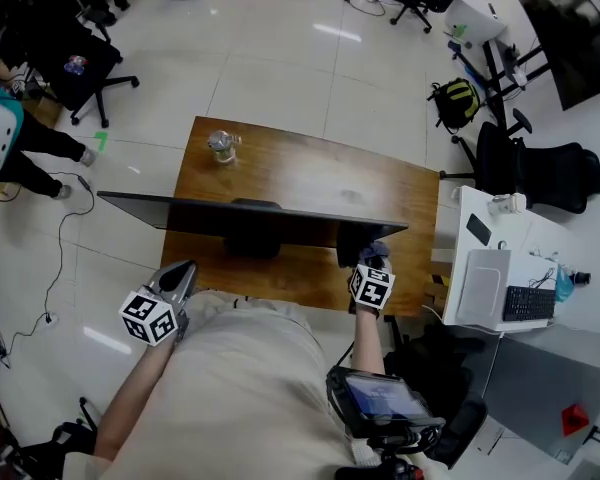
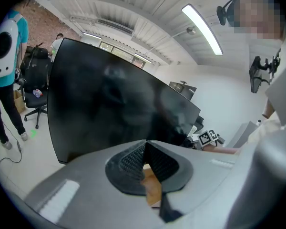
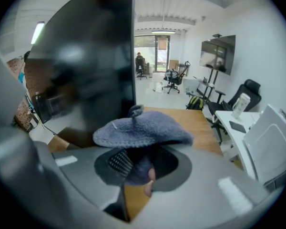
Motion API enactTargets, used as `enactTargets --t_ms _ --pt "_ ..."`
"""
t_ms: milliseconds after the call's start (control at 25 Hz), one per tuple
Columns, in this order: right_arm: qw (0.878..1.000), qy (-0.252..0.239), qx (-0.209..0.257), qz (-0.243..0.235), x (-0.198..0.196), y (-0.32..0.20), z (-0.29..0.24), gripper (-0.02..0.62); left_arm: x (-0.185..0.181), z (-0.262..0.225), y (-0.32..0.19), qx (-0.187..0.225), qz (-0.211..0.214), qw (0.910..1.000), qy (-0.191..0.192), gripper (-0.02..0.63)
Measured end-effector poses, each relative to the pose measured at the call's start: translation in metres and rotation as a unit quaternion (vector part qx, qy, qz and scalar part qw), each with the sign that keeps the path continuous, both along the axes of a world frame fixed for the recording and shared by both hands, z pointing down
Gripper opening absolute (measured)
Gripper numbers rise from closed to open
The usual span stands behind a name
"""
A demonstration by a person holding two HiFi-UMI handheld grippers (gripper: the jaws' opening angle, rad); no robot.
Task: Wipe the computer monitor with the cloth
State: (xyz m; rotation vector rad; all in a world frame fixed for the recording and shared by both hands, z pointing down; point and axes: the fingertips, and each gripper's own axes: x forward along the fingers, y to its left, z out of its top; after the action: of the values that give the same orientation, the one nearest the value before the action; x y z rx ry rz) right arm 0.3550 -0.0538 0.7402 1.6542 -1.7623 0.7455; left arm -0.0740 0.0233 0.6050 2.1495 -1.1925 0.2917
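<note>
**At the monitor's right end, the right gripper clamps the cloth**

In the centre of the head view, a wide, thin black computer monitor (image 1: 250, 218) stands on a brown wooden desk (image 1: 310, 173). It is seen from above, as a long dark strip running from left to right. Below its right end, the right gripper (image 1: 363, 265) reaches up to the screen. A grey-blue knitted cloth (image 1: 377, 250) shows at the gripper's tip, right against the lower edge of the monitor.

In the right gripper view, the jaws of the right gripper (image 3: 136, 163) are closed on a pinched fold of the cloth (image 3: 143, 130). The rest of the cloth spreads like a cap over the jaw tips, in the middle of the frame. The dark screen (image 3: 86, 70) fills the left half of this view, and the cloth lies just beside its right edge. Whether it presses on the glass cannot be told. The desk (image 3: 190, 120) shows behind the cloth.

At the lower left of the head view, the left gripper (image 1: 180, 278) hangs below the monitor's left end, off the desk. In the left gripper view, its jaws (image 2: 147, 156) are pressed together with nothing between them. The screen (image 2: 109, 104) fills the frame ahead of the jaws and is apart from them.
</note>
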Motion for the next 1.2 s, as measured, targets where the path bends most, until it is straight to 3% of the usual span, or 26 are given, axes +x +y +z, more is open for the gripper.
enactTargets --t_ms 720,880,1040,1200 --pt "0.996 -0.023 -0.091 0.000 -0.001 0.010 0.082 0.081 -0.027 0.004 0.007 -0.011 -0.045 0.9988 -0.015 -0.005" --pt "0.990 -0.035 -0.131 0.034 0.006 0.023 0.108 0.083 -0.029 0.002 0.008 -0.010 -0.052 0.9984 -0.018 -0.005" --pt "0.988 -0.047 -0.136 0.050 0.006 0.022 0.117 0.083 -0.033 -0.002 0.004 -0.005 -0.058 0.9981 -0.020 -0.005" --pt "0.980 -0.086 -0.148 0.103 0.002 0.020 0.119 0.083 -0.041 -0.005 0.002 0.000 -0.067 0.9975 -0.020 -0.005"
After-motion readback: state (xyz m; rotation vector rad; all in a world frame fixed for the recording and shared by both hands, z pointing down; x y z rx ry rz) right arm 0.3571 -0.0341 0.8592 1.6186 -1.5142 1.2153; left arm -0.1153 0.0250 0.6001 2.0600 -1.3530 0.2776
